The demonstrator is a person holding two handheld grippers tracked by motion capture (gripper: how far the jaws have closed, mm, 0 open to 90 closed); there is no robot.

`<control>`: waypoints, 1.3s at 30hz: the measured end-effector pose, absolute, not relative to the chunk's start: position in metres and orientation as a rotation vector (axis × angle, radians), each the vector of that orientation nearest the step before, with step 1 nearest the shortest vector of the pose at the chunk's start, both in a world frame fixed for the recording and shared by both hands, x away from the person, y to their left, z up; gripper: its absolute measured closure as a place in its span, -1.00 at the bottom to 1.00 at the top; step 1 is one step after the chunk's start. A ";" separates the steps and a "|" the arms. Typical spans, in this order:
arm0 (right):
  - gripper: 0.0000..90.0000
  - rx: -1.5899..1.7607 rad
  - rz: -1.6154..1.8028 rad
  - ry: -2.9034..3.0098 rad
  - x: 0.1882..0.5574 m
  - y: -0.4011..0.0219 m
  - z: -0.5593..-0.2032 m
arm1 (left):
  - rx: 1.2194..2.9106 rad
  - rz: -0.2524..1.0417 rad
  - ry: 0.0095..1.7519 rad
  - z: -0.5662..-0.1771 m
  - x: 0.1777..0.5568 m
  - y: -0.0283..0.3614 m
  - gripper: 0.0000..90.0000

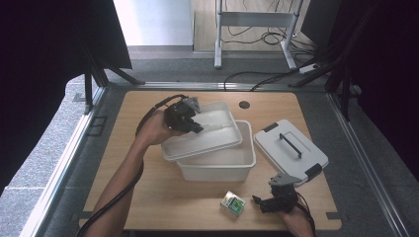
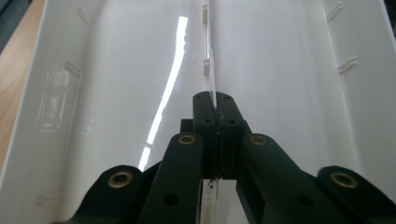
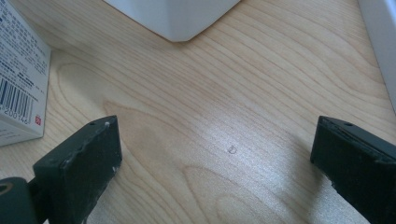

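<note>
The left gripper [image 1: 191, 120] pinches the rim of the inner tray [image 1: 217, 136], which is tilted above the white bin [image 1: 220, 170], its long axis running away from the jaws toward the right.

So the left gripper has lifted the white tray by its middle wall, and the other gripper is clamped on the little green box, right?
Not quite. The right gripper holds nothing: the right gripper view shows its jaws wide apart over bare table, the green box beside them. The left gripper does grip the tray's middle wall.

White tray [image 1: 217, 129] over white bin [image 1: 222, 165]; grey lid [image 1: 289, 150] w/ black handle; green-white box [image 1: 232, 203]; pale woodgrain table [image 1: 163, 192]; black fingers [image 3: 77, 163].
</note>
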State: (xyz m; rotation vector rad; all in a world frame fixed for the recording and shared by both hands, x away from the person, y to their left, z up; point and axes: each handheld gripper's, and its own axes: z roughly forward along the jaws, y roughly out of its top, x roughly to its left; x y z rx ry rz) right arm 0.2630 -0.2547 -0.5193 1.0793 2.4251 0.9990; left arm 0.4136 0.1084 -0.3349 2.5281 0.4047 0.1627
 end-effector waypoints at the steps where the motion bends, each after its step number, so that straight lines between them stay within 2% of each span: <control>1: -0.97 1.079 0.999 2.425 0.263 -0.255 -0.519 | 2.524 0.171 0.425 -0.335 0.414 0.114 0.98; 10: -0.97 1.081 0.999 2.426 0.263 -0.255 -0.519 | 2.477 0.230 0.636 -0.330 0.410 0.167 0.98; 28: -0.94 1.086 1.000 2.421 0.263 -0.255 -0.519 | 2.388 0.375 0.933 -0.320 0.389 0.255 0.98; 34: -0.93 1.084 0.999 2.418 0.263 -0.255 -0.519 | 2.341 0.395 1.020 -0.329 0.379 0.283 0.98; 39: -0.93 1.088 0.999 2.421 0.263 -0.255 -0.519 | 2.361 0.443 1.050 -0.349 0.372 0.291 0.98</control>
